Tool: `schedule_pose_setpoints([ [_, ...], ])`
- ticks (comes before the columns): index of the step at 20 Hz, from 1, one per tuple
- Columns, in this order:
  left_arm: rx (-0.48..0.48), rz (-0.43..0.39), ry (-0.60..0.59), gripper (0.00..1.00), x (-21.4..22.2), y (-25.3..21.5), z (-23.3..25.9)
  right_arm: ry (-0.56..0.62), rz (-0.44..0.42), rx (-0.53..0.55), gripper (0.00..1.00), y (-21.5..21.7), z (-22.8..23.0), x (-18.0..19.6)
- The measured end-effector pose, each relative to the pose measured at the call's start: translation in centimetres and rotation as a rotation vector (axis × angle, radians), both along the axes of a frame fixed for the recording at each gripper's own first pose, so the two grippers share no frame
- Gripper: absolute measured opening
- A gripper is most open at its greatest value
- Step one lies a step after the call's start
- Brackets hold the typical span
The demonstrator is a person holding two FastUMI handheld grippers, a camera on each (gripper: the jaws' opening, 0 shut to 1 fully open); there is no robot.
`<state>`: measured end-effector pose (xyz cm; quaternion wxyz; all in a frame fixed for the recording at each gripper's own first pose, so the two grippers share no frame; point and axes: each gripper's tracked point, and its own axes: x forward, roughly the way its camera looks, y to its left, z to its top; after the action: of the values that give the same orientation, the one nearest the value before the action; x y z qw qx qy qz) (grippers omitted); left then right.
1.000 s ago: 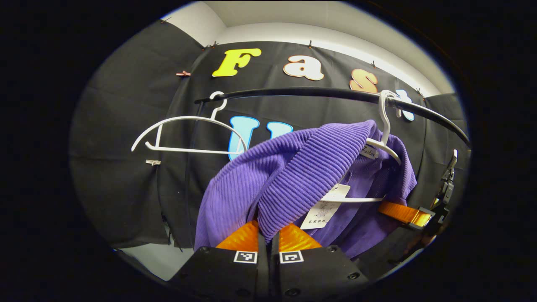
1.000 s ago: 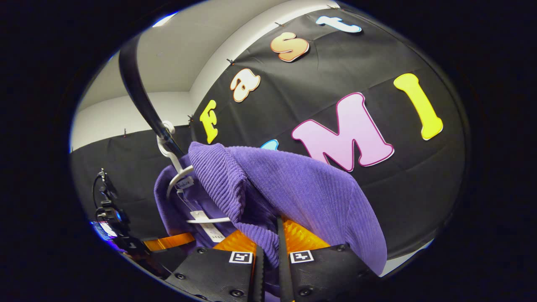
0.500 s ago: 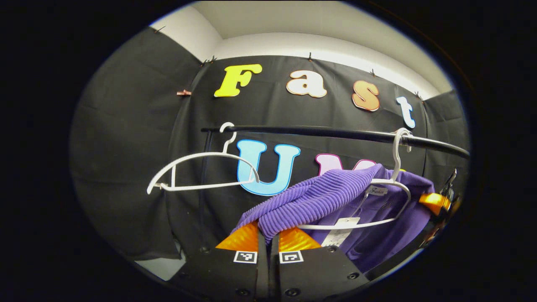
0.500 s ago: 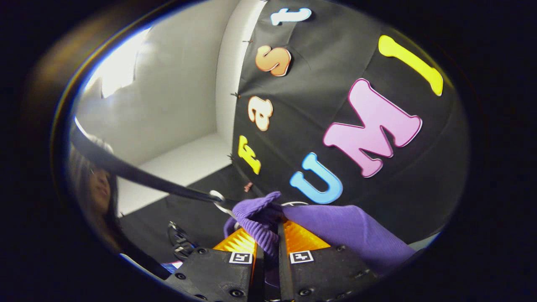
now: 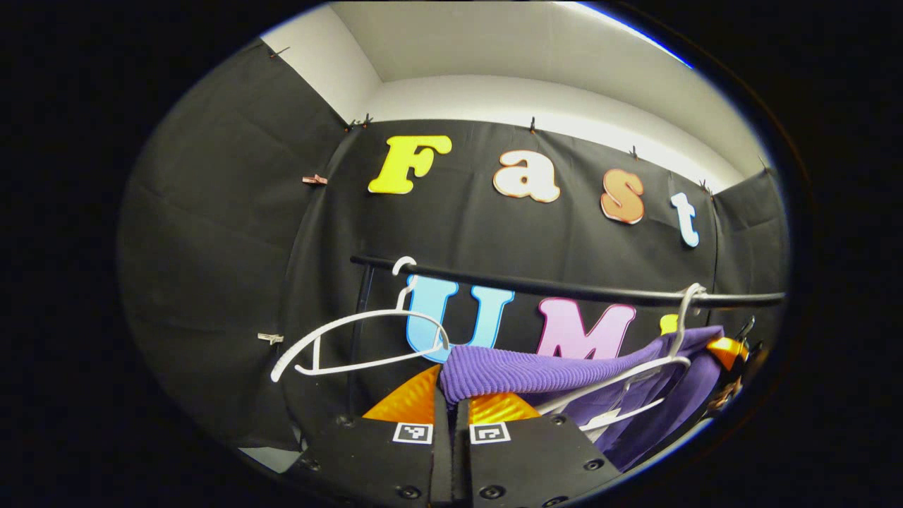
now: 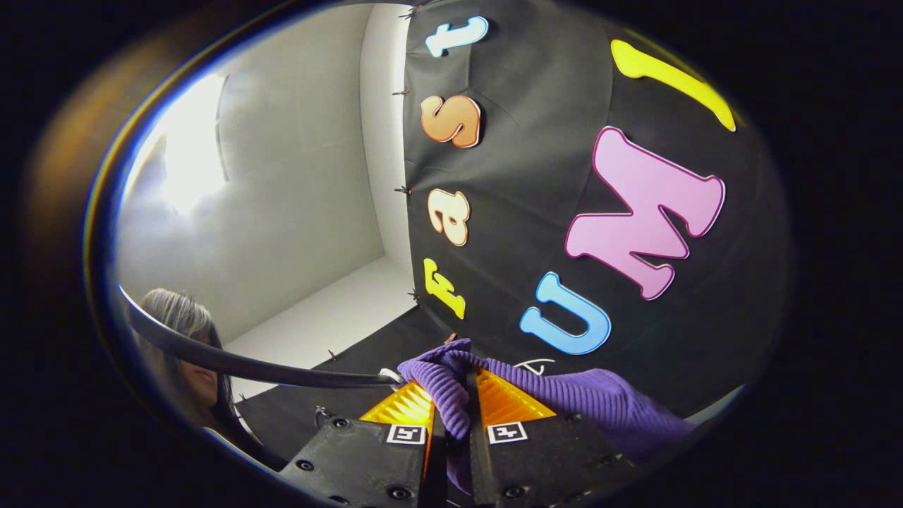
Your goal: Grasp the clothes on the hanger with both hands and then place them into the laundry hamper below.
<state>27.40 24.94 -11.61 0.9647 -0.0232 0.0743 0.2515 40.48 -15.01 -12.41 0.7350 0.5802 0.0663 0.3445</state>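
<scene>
I hold the left gripper (image 5: 451, 402) tilted upward below the black rail (image 5: 564, 288), its fingers clamped on a fold of the purple ribbed garment (image 5: 522, 370), which stretches rightward across a white hanger (image 5: 635, 374) hooked on the rail. My right gripper (image 6: 451, 409), rolled sideways and angled up, pinches the garment's other end. An empty white hanger (image 5: 353, 339) hangs to the left.

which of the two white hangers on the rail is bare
The left-hand hanger in the left gripper view hangs bare on the black rail. The hanger at the right end has the purple sweater around it.
</scene>
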Motion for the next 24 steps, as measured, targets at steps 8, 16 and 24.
schedule_pose_setpoints([
  [8,-0.243,0.017,0.089,0.05,-1.5,0.1,-10.0,0.070,-0.018,0.047,0.13,0.3,-1.1,1.5],
  [16,-0.338,-0.068,0.217,0.05,-1.7,-9.2,-17.3,0.197,-0.208,-0.023,0.12,-6.3,-7.1,1.4],
  [24,-0.397,-0.148,0.326,0.05,-1.8,-14.9,-21.6,0.397,-0.304,-0.430,0.12,-7.9,-18.4,-0.9],
])
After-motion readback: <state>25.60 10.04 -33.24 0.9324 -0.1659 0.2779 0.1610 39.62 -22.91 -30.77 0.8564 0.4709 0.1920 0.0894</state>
